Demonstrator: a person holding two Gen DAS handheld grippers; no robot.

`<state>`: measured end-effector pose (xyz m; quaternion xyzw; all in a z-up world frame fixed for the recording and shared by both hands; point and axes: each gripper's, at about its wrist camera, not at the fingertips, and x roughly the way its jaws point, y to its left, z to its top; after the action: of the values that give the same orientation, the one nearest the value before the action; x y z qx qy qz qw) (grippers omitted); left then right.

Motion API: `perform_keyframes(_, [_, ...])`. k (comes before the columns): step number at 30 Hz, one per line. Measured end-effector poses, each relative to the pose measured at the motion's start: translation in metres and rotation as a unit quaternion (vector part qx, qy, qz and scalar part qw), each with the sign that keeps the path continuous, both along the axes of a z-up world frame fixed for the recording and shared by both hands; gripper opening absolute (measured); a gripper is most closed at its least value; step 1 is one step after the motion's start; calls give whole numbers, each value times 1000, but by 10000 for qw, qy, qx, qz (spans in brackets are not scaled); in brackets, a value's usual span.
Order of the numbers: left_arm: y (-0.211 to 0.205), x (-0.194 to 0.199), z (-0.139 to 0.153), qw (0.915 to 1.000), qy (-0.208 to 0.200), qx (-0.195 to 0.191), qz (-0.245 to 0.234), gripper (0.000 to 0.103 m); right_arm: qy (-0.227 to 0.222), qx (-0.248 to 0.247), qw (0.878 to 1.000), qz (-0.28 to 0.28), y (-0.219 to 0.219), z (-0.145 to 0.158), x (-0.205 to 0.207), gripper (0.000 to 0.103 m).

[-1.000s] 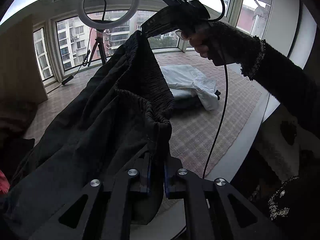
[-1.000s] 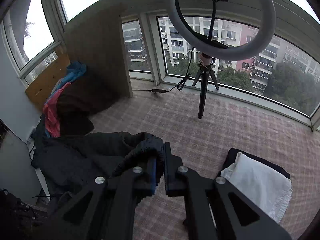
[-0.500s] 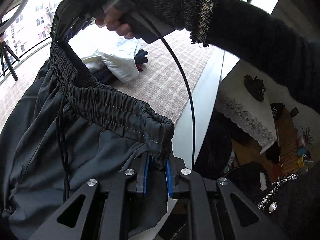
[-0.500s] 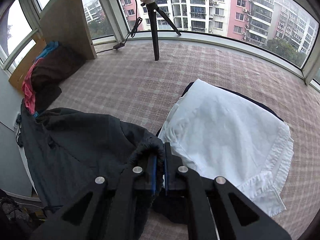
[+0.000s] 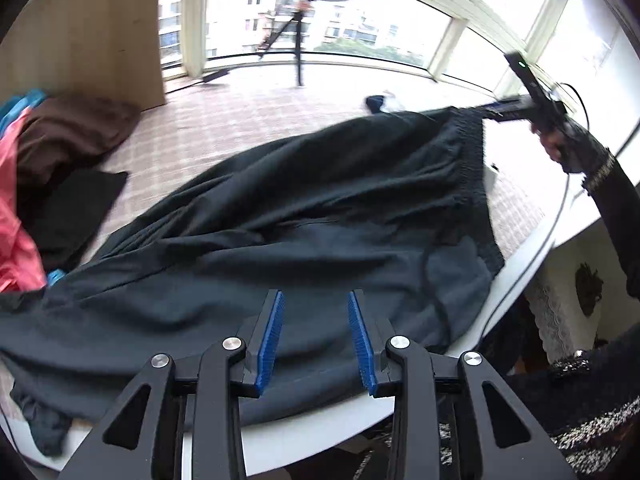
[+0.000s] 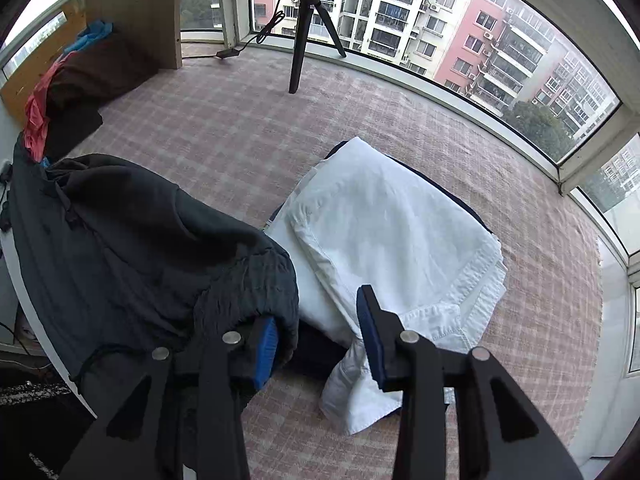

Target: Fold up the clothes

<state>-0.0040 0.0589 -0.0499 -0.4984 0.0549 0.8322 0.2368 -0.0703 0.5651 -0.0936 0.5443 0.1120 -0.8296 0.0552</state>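
Dark elastic-waist trousers (image 5: 300, 216) lie spread across the checked surface, waistband to the right. My left gripper (image 5: 317, 338) is open just above their near edge, with nothing between its blue pads. In the left wrist view, a hand (image 5: 560, 148) holds my right gripper (image 5: 504, 109) at the far end of the waistband. In the right wrist view, my right gripper (image 6: 320, 340) is open. The bunched waistband of the trousers (image 6: 140, 248) drapes over its left finger. A folded white garment (image 6: 392, 232) lies under and beyond its fingers.
A pile of brown, pink and blue clothes (image 5: 60, 140) sits at the far left by a wooden panel. A ring-light tripod (image 6: 300, 40) stands by the windows. The surface's white edge (image 5: 520, 264) runs close on the near right, and a cable hangs there.
Both grippers were shut on the raised waistband; now both are open and the trousers lie on the surface. The left gripper has pulled back from the waistband.
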Motion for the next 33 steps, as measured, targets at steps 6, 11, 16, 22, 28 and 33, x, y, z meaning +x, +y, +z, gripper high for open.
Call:
perform_keyframes(6, [-216,-56,-30,9736,223,-924,2077,34,-467,915,9941,-338,-7,-18,-14,44])
perform_keyframes(11, [-299,-103,-52,9695,82,-895,2282,34,-621,1061,9875,-984,-12,-6,-19,44])
perform_keyframes(16, [-345,-154,-80,9691,-227,-788,2326,39,-756,1486,9807,-1026,-57,-5,-28,44])
perform_keyframes(22, [-347,-196,-104,9754,-496,-800,1996,39,-563,1126,9846,-1216,-71,17,-25,44])
perform_keyframes(28, [-336,-190,-115,9817,-469,-557,1761,2,177,227,9878,-1533,-68,57,-7,46])
perform_keyframes(33, [-339,-151,-87,9825,-269,-299,1817,1,384,-270,9979,-455,-153,42,-31,46])
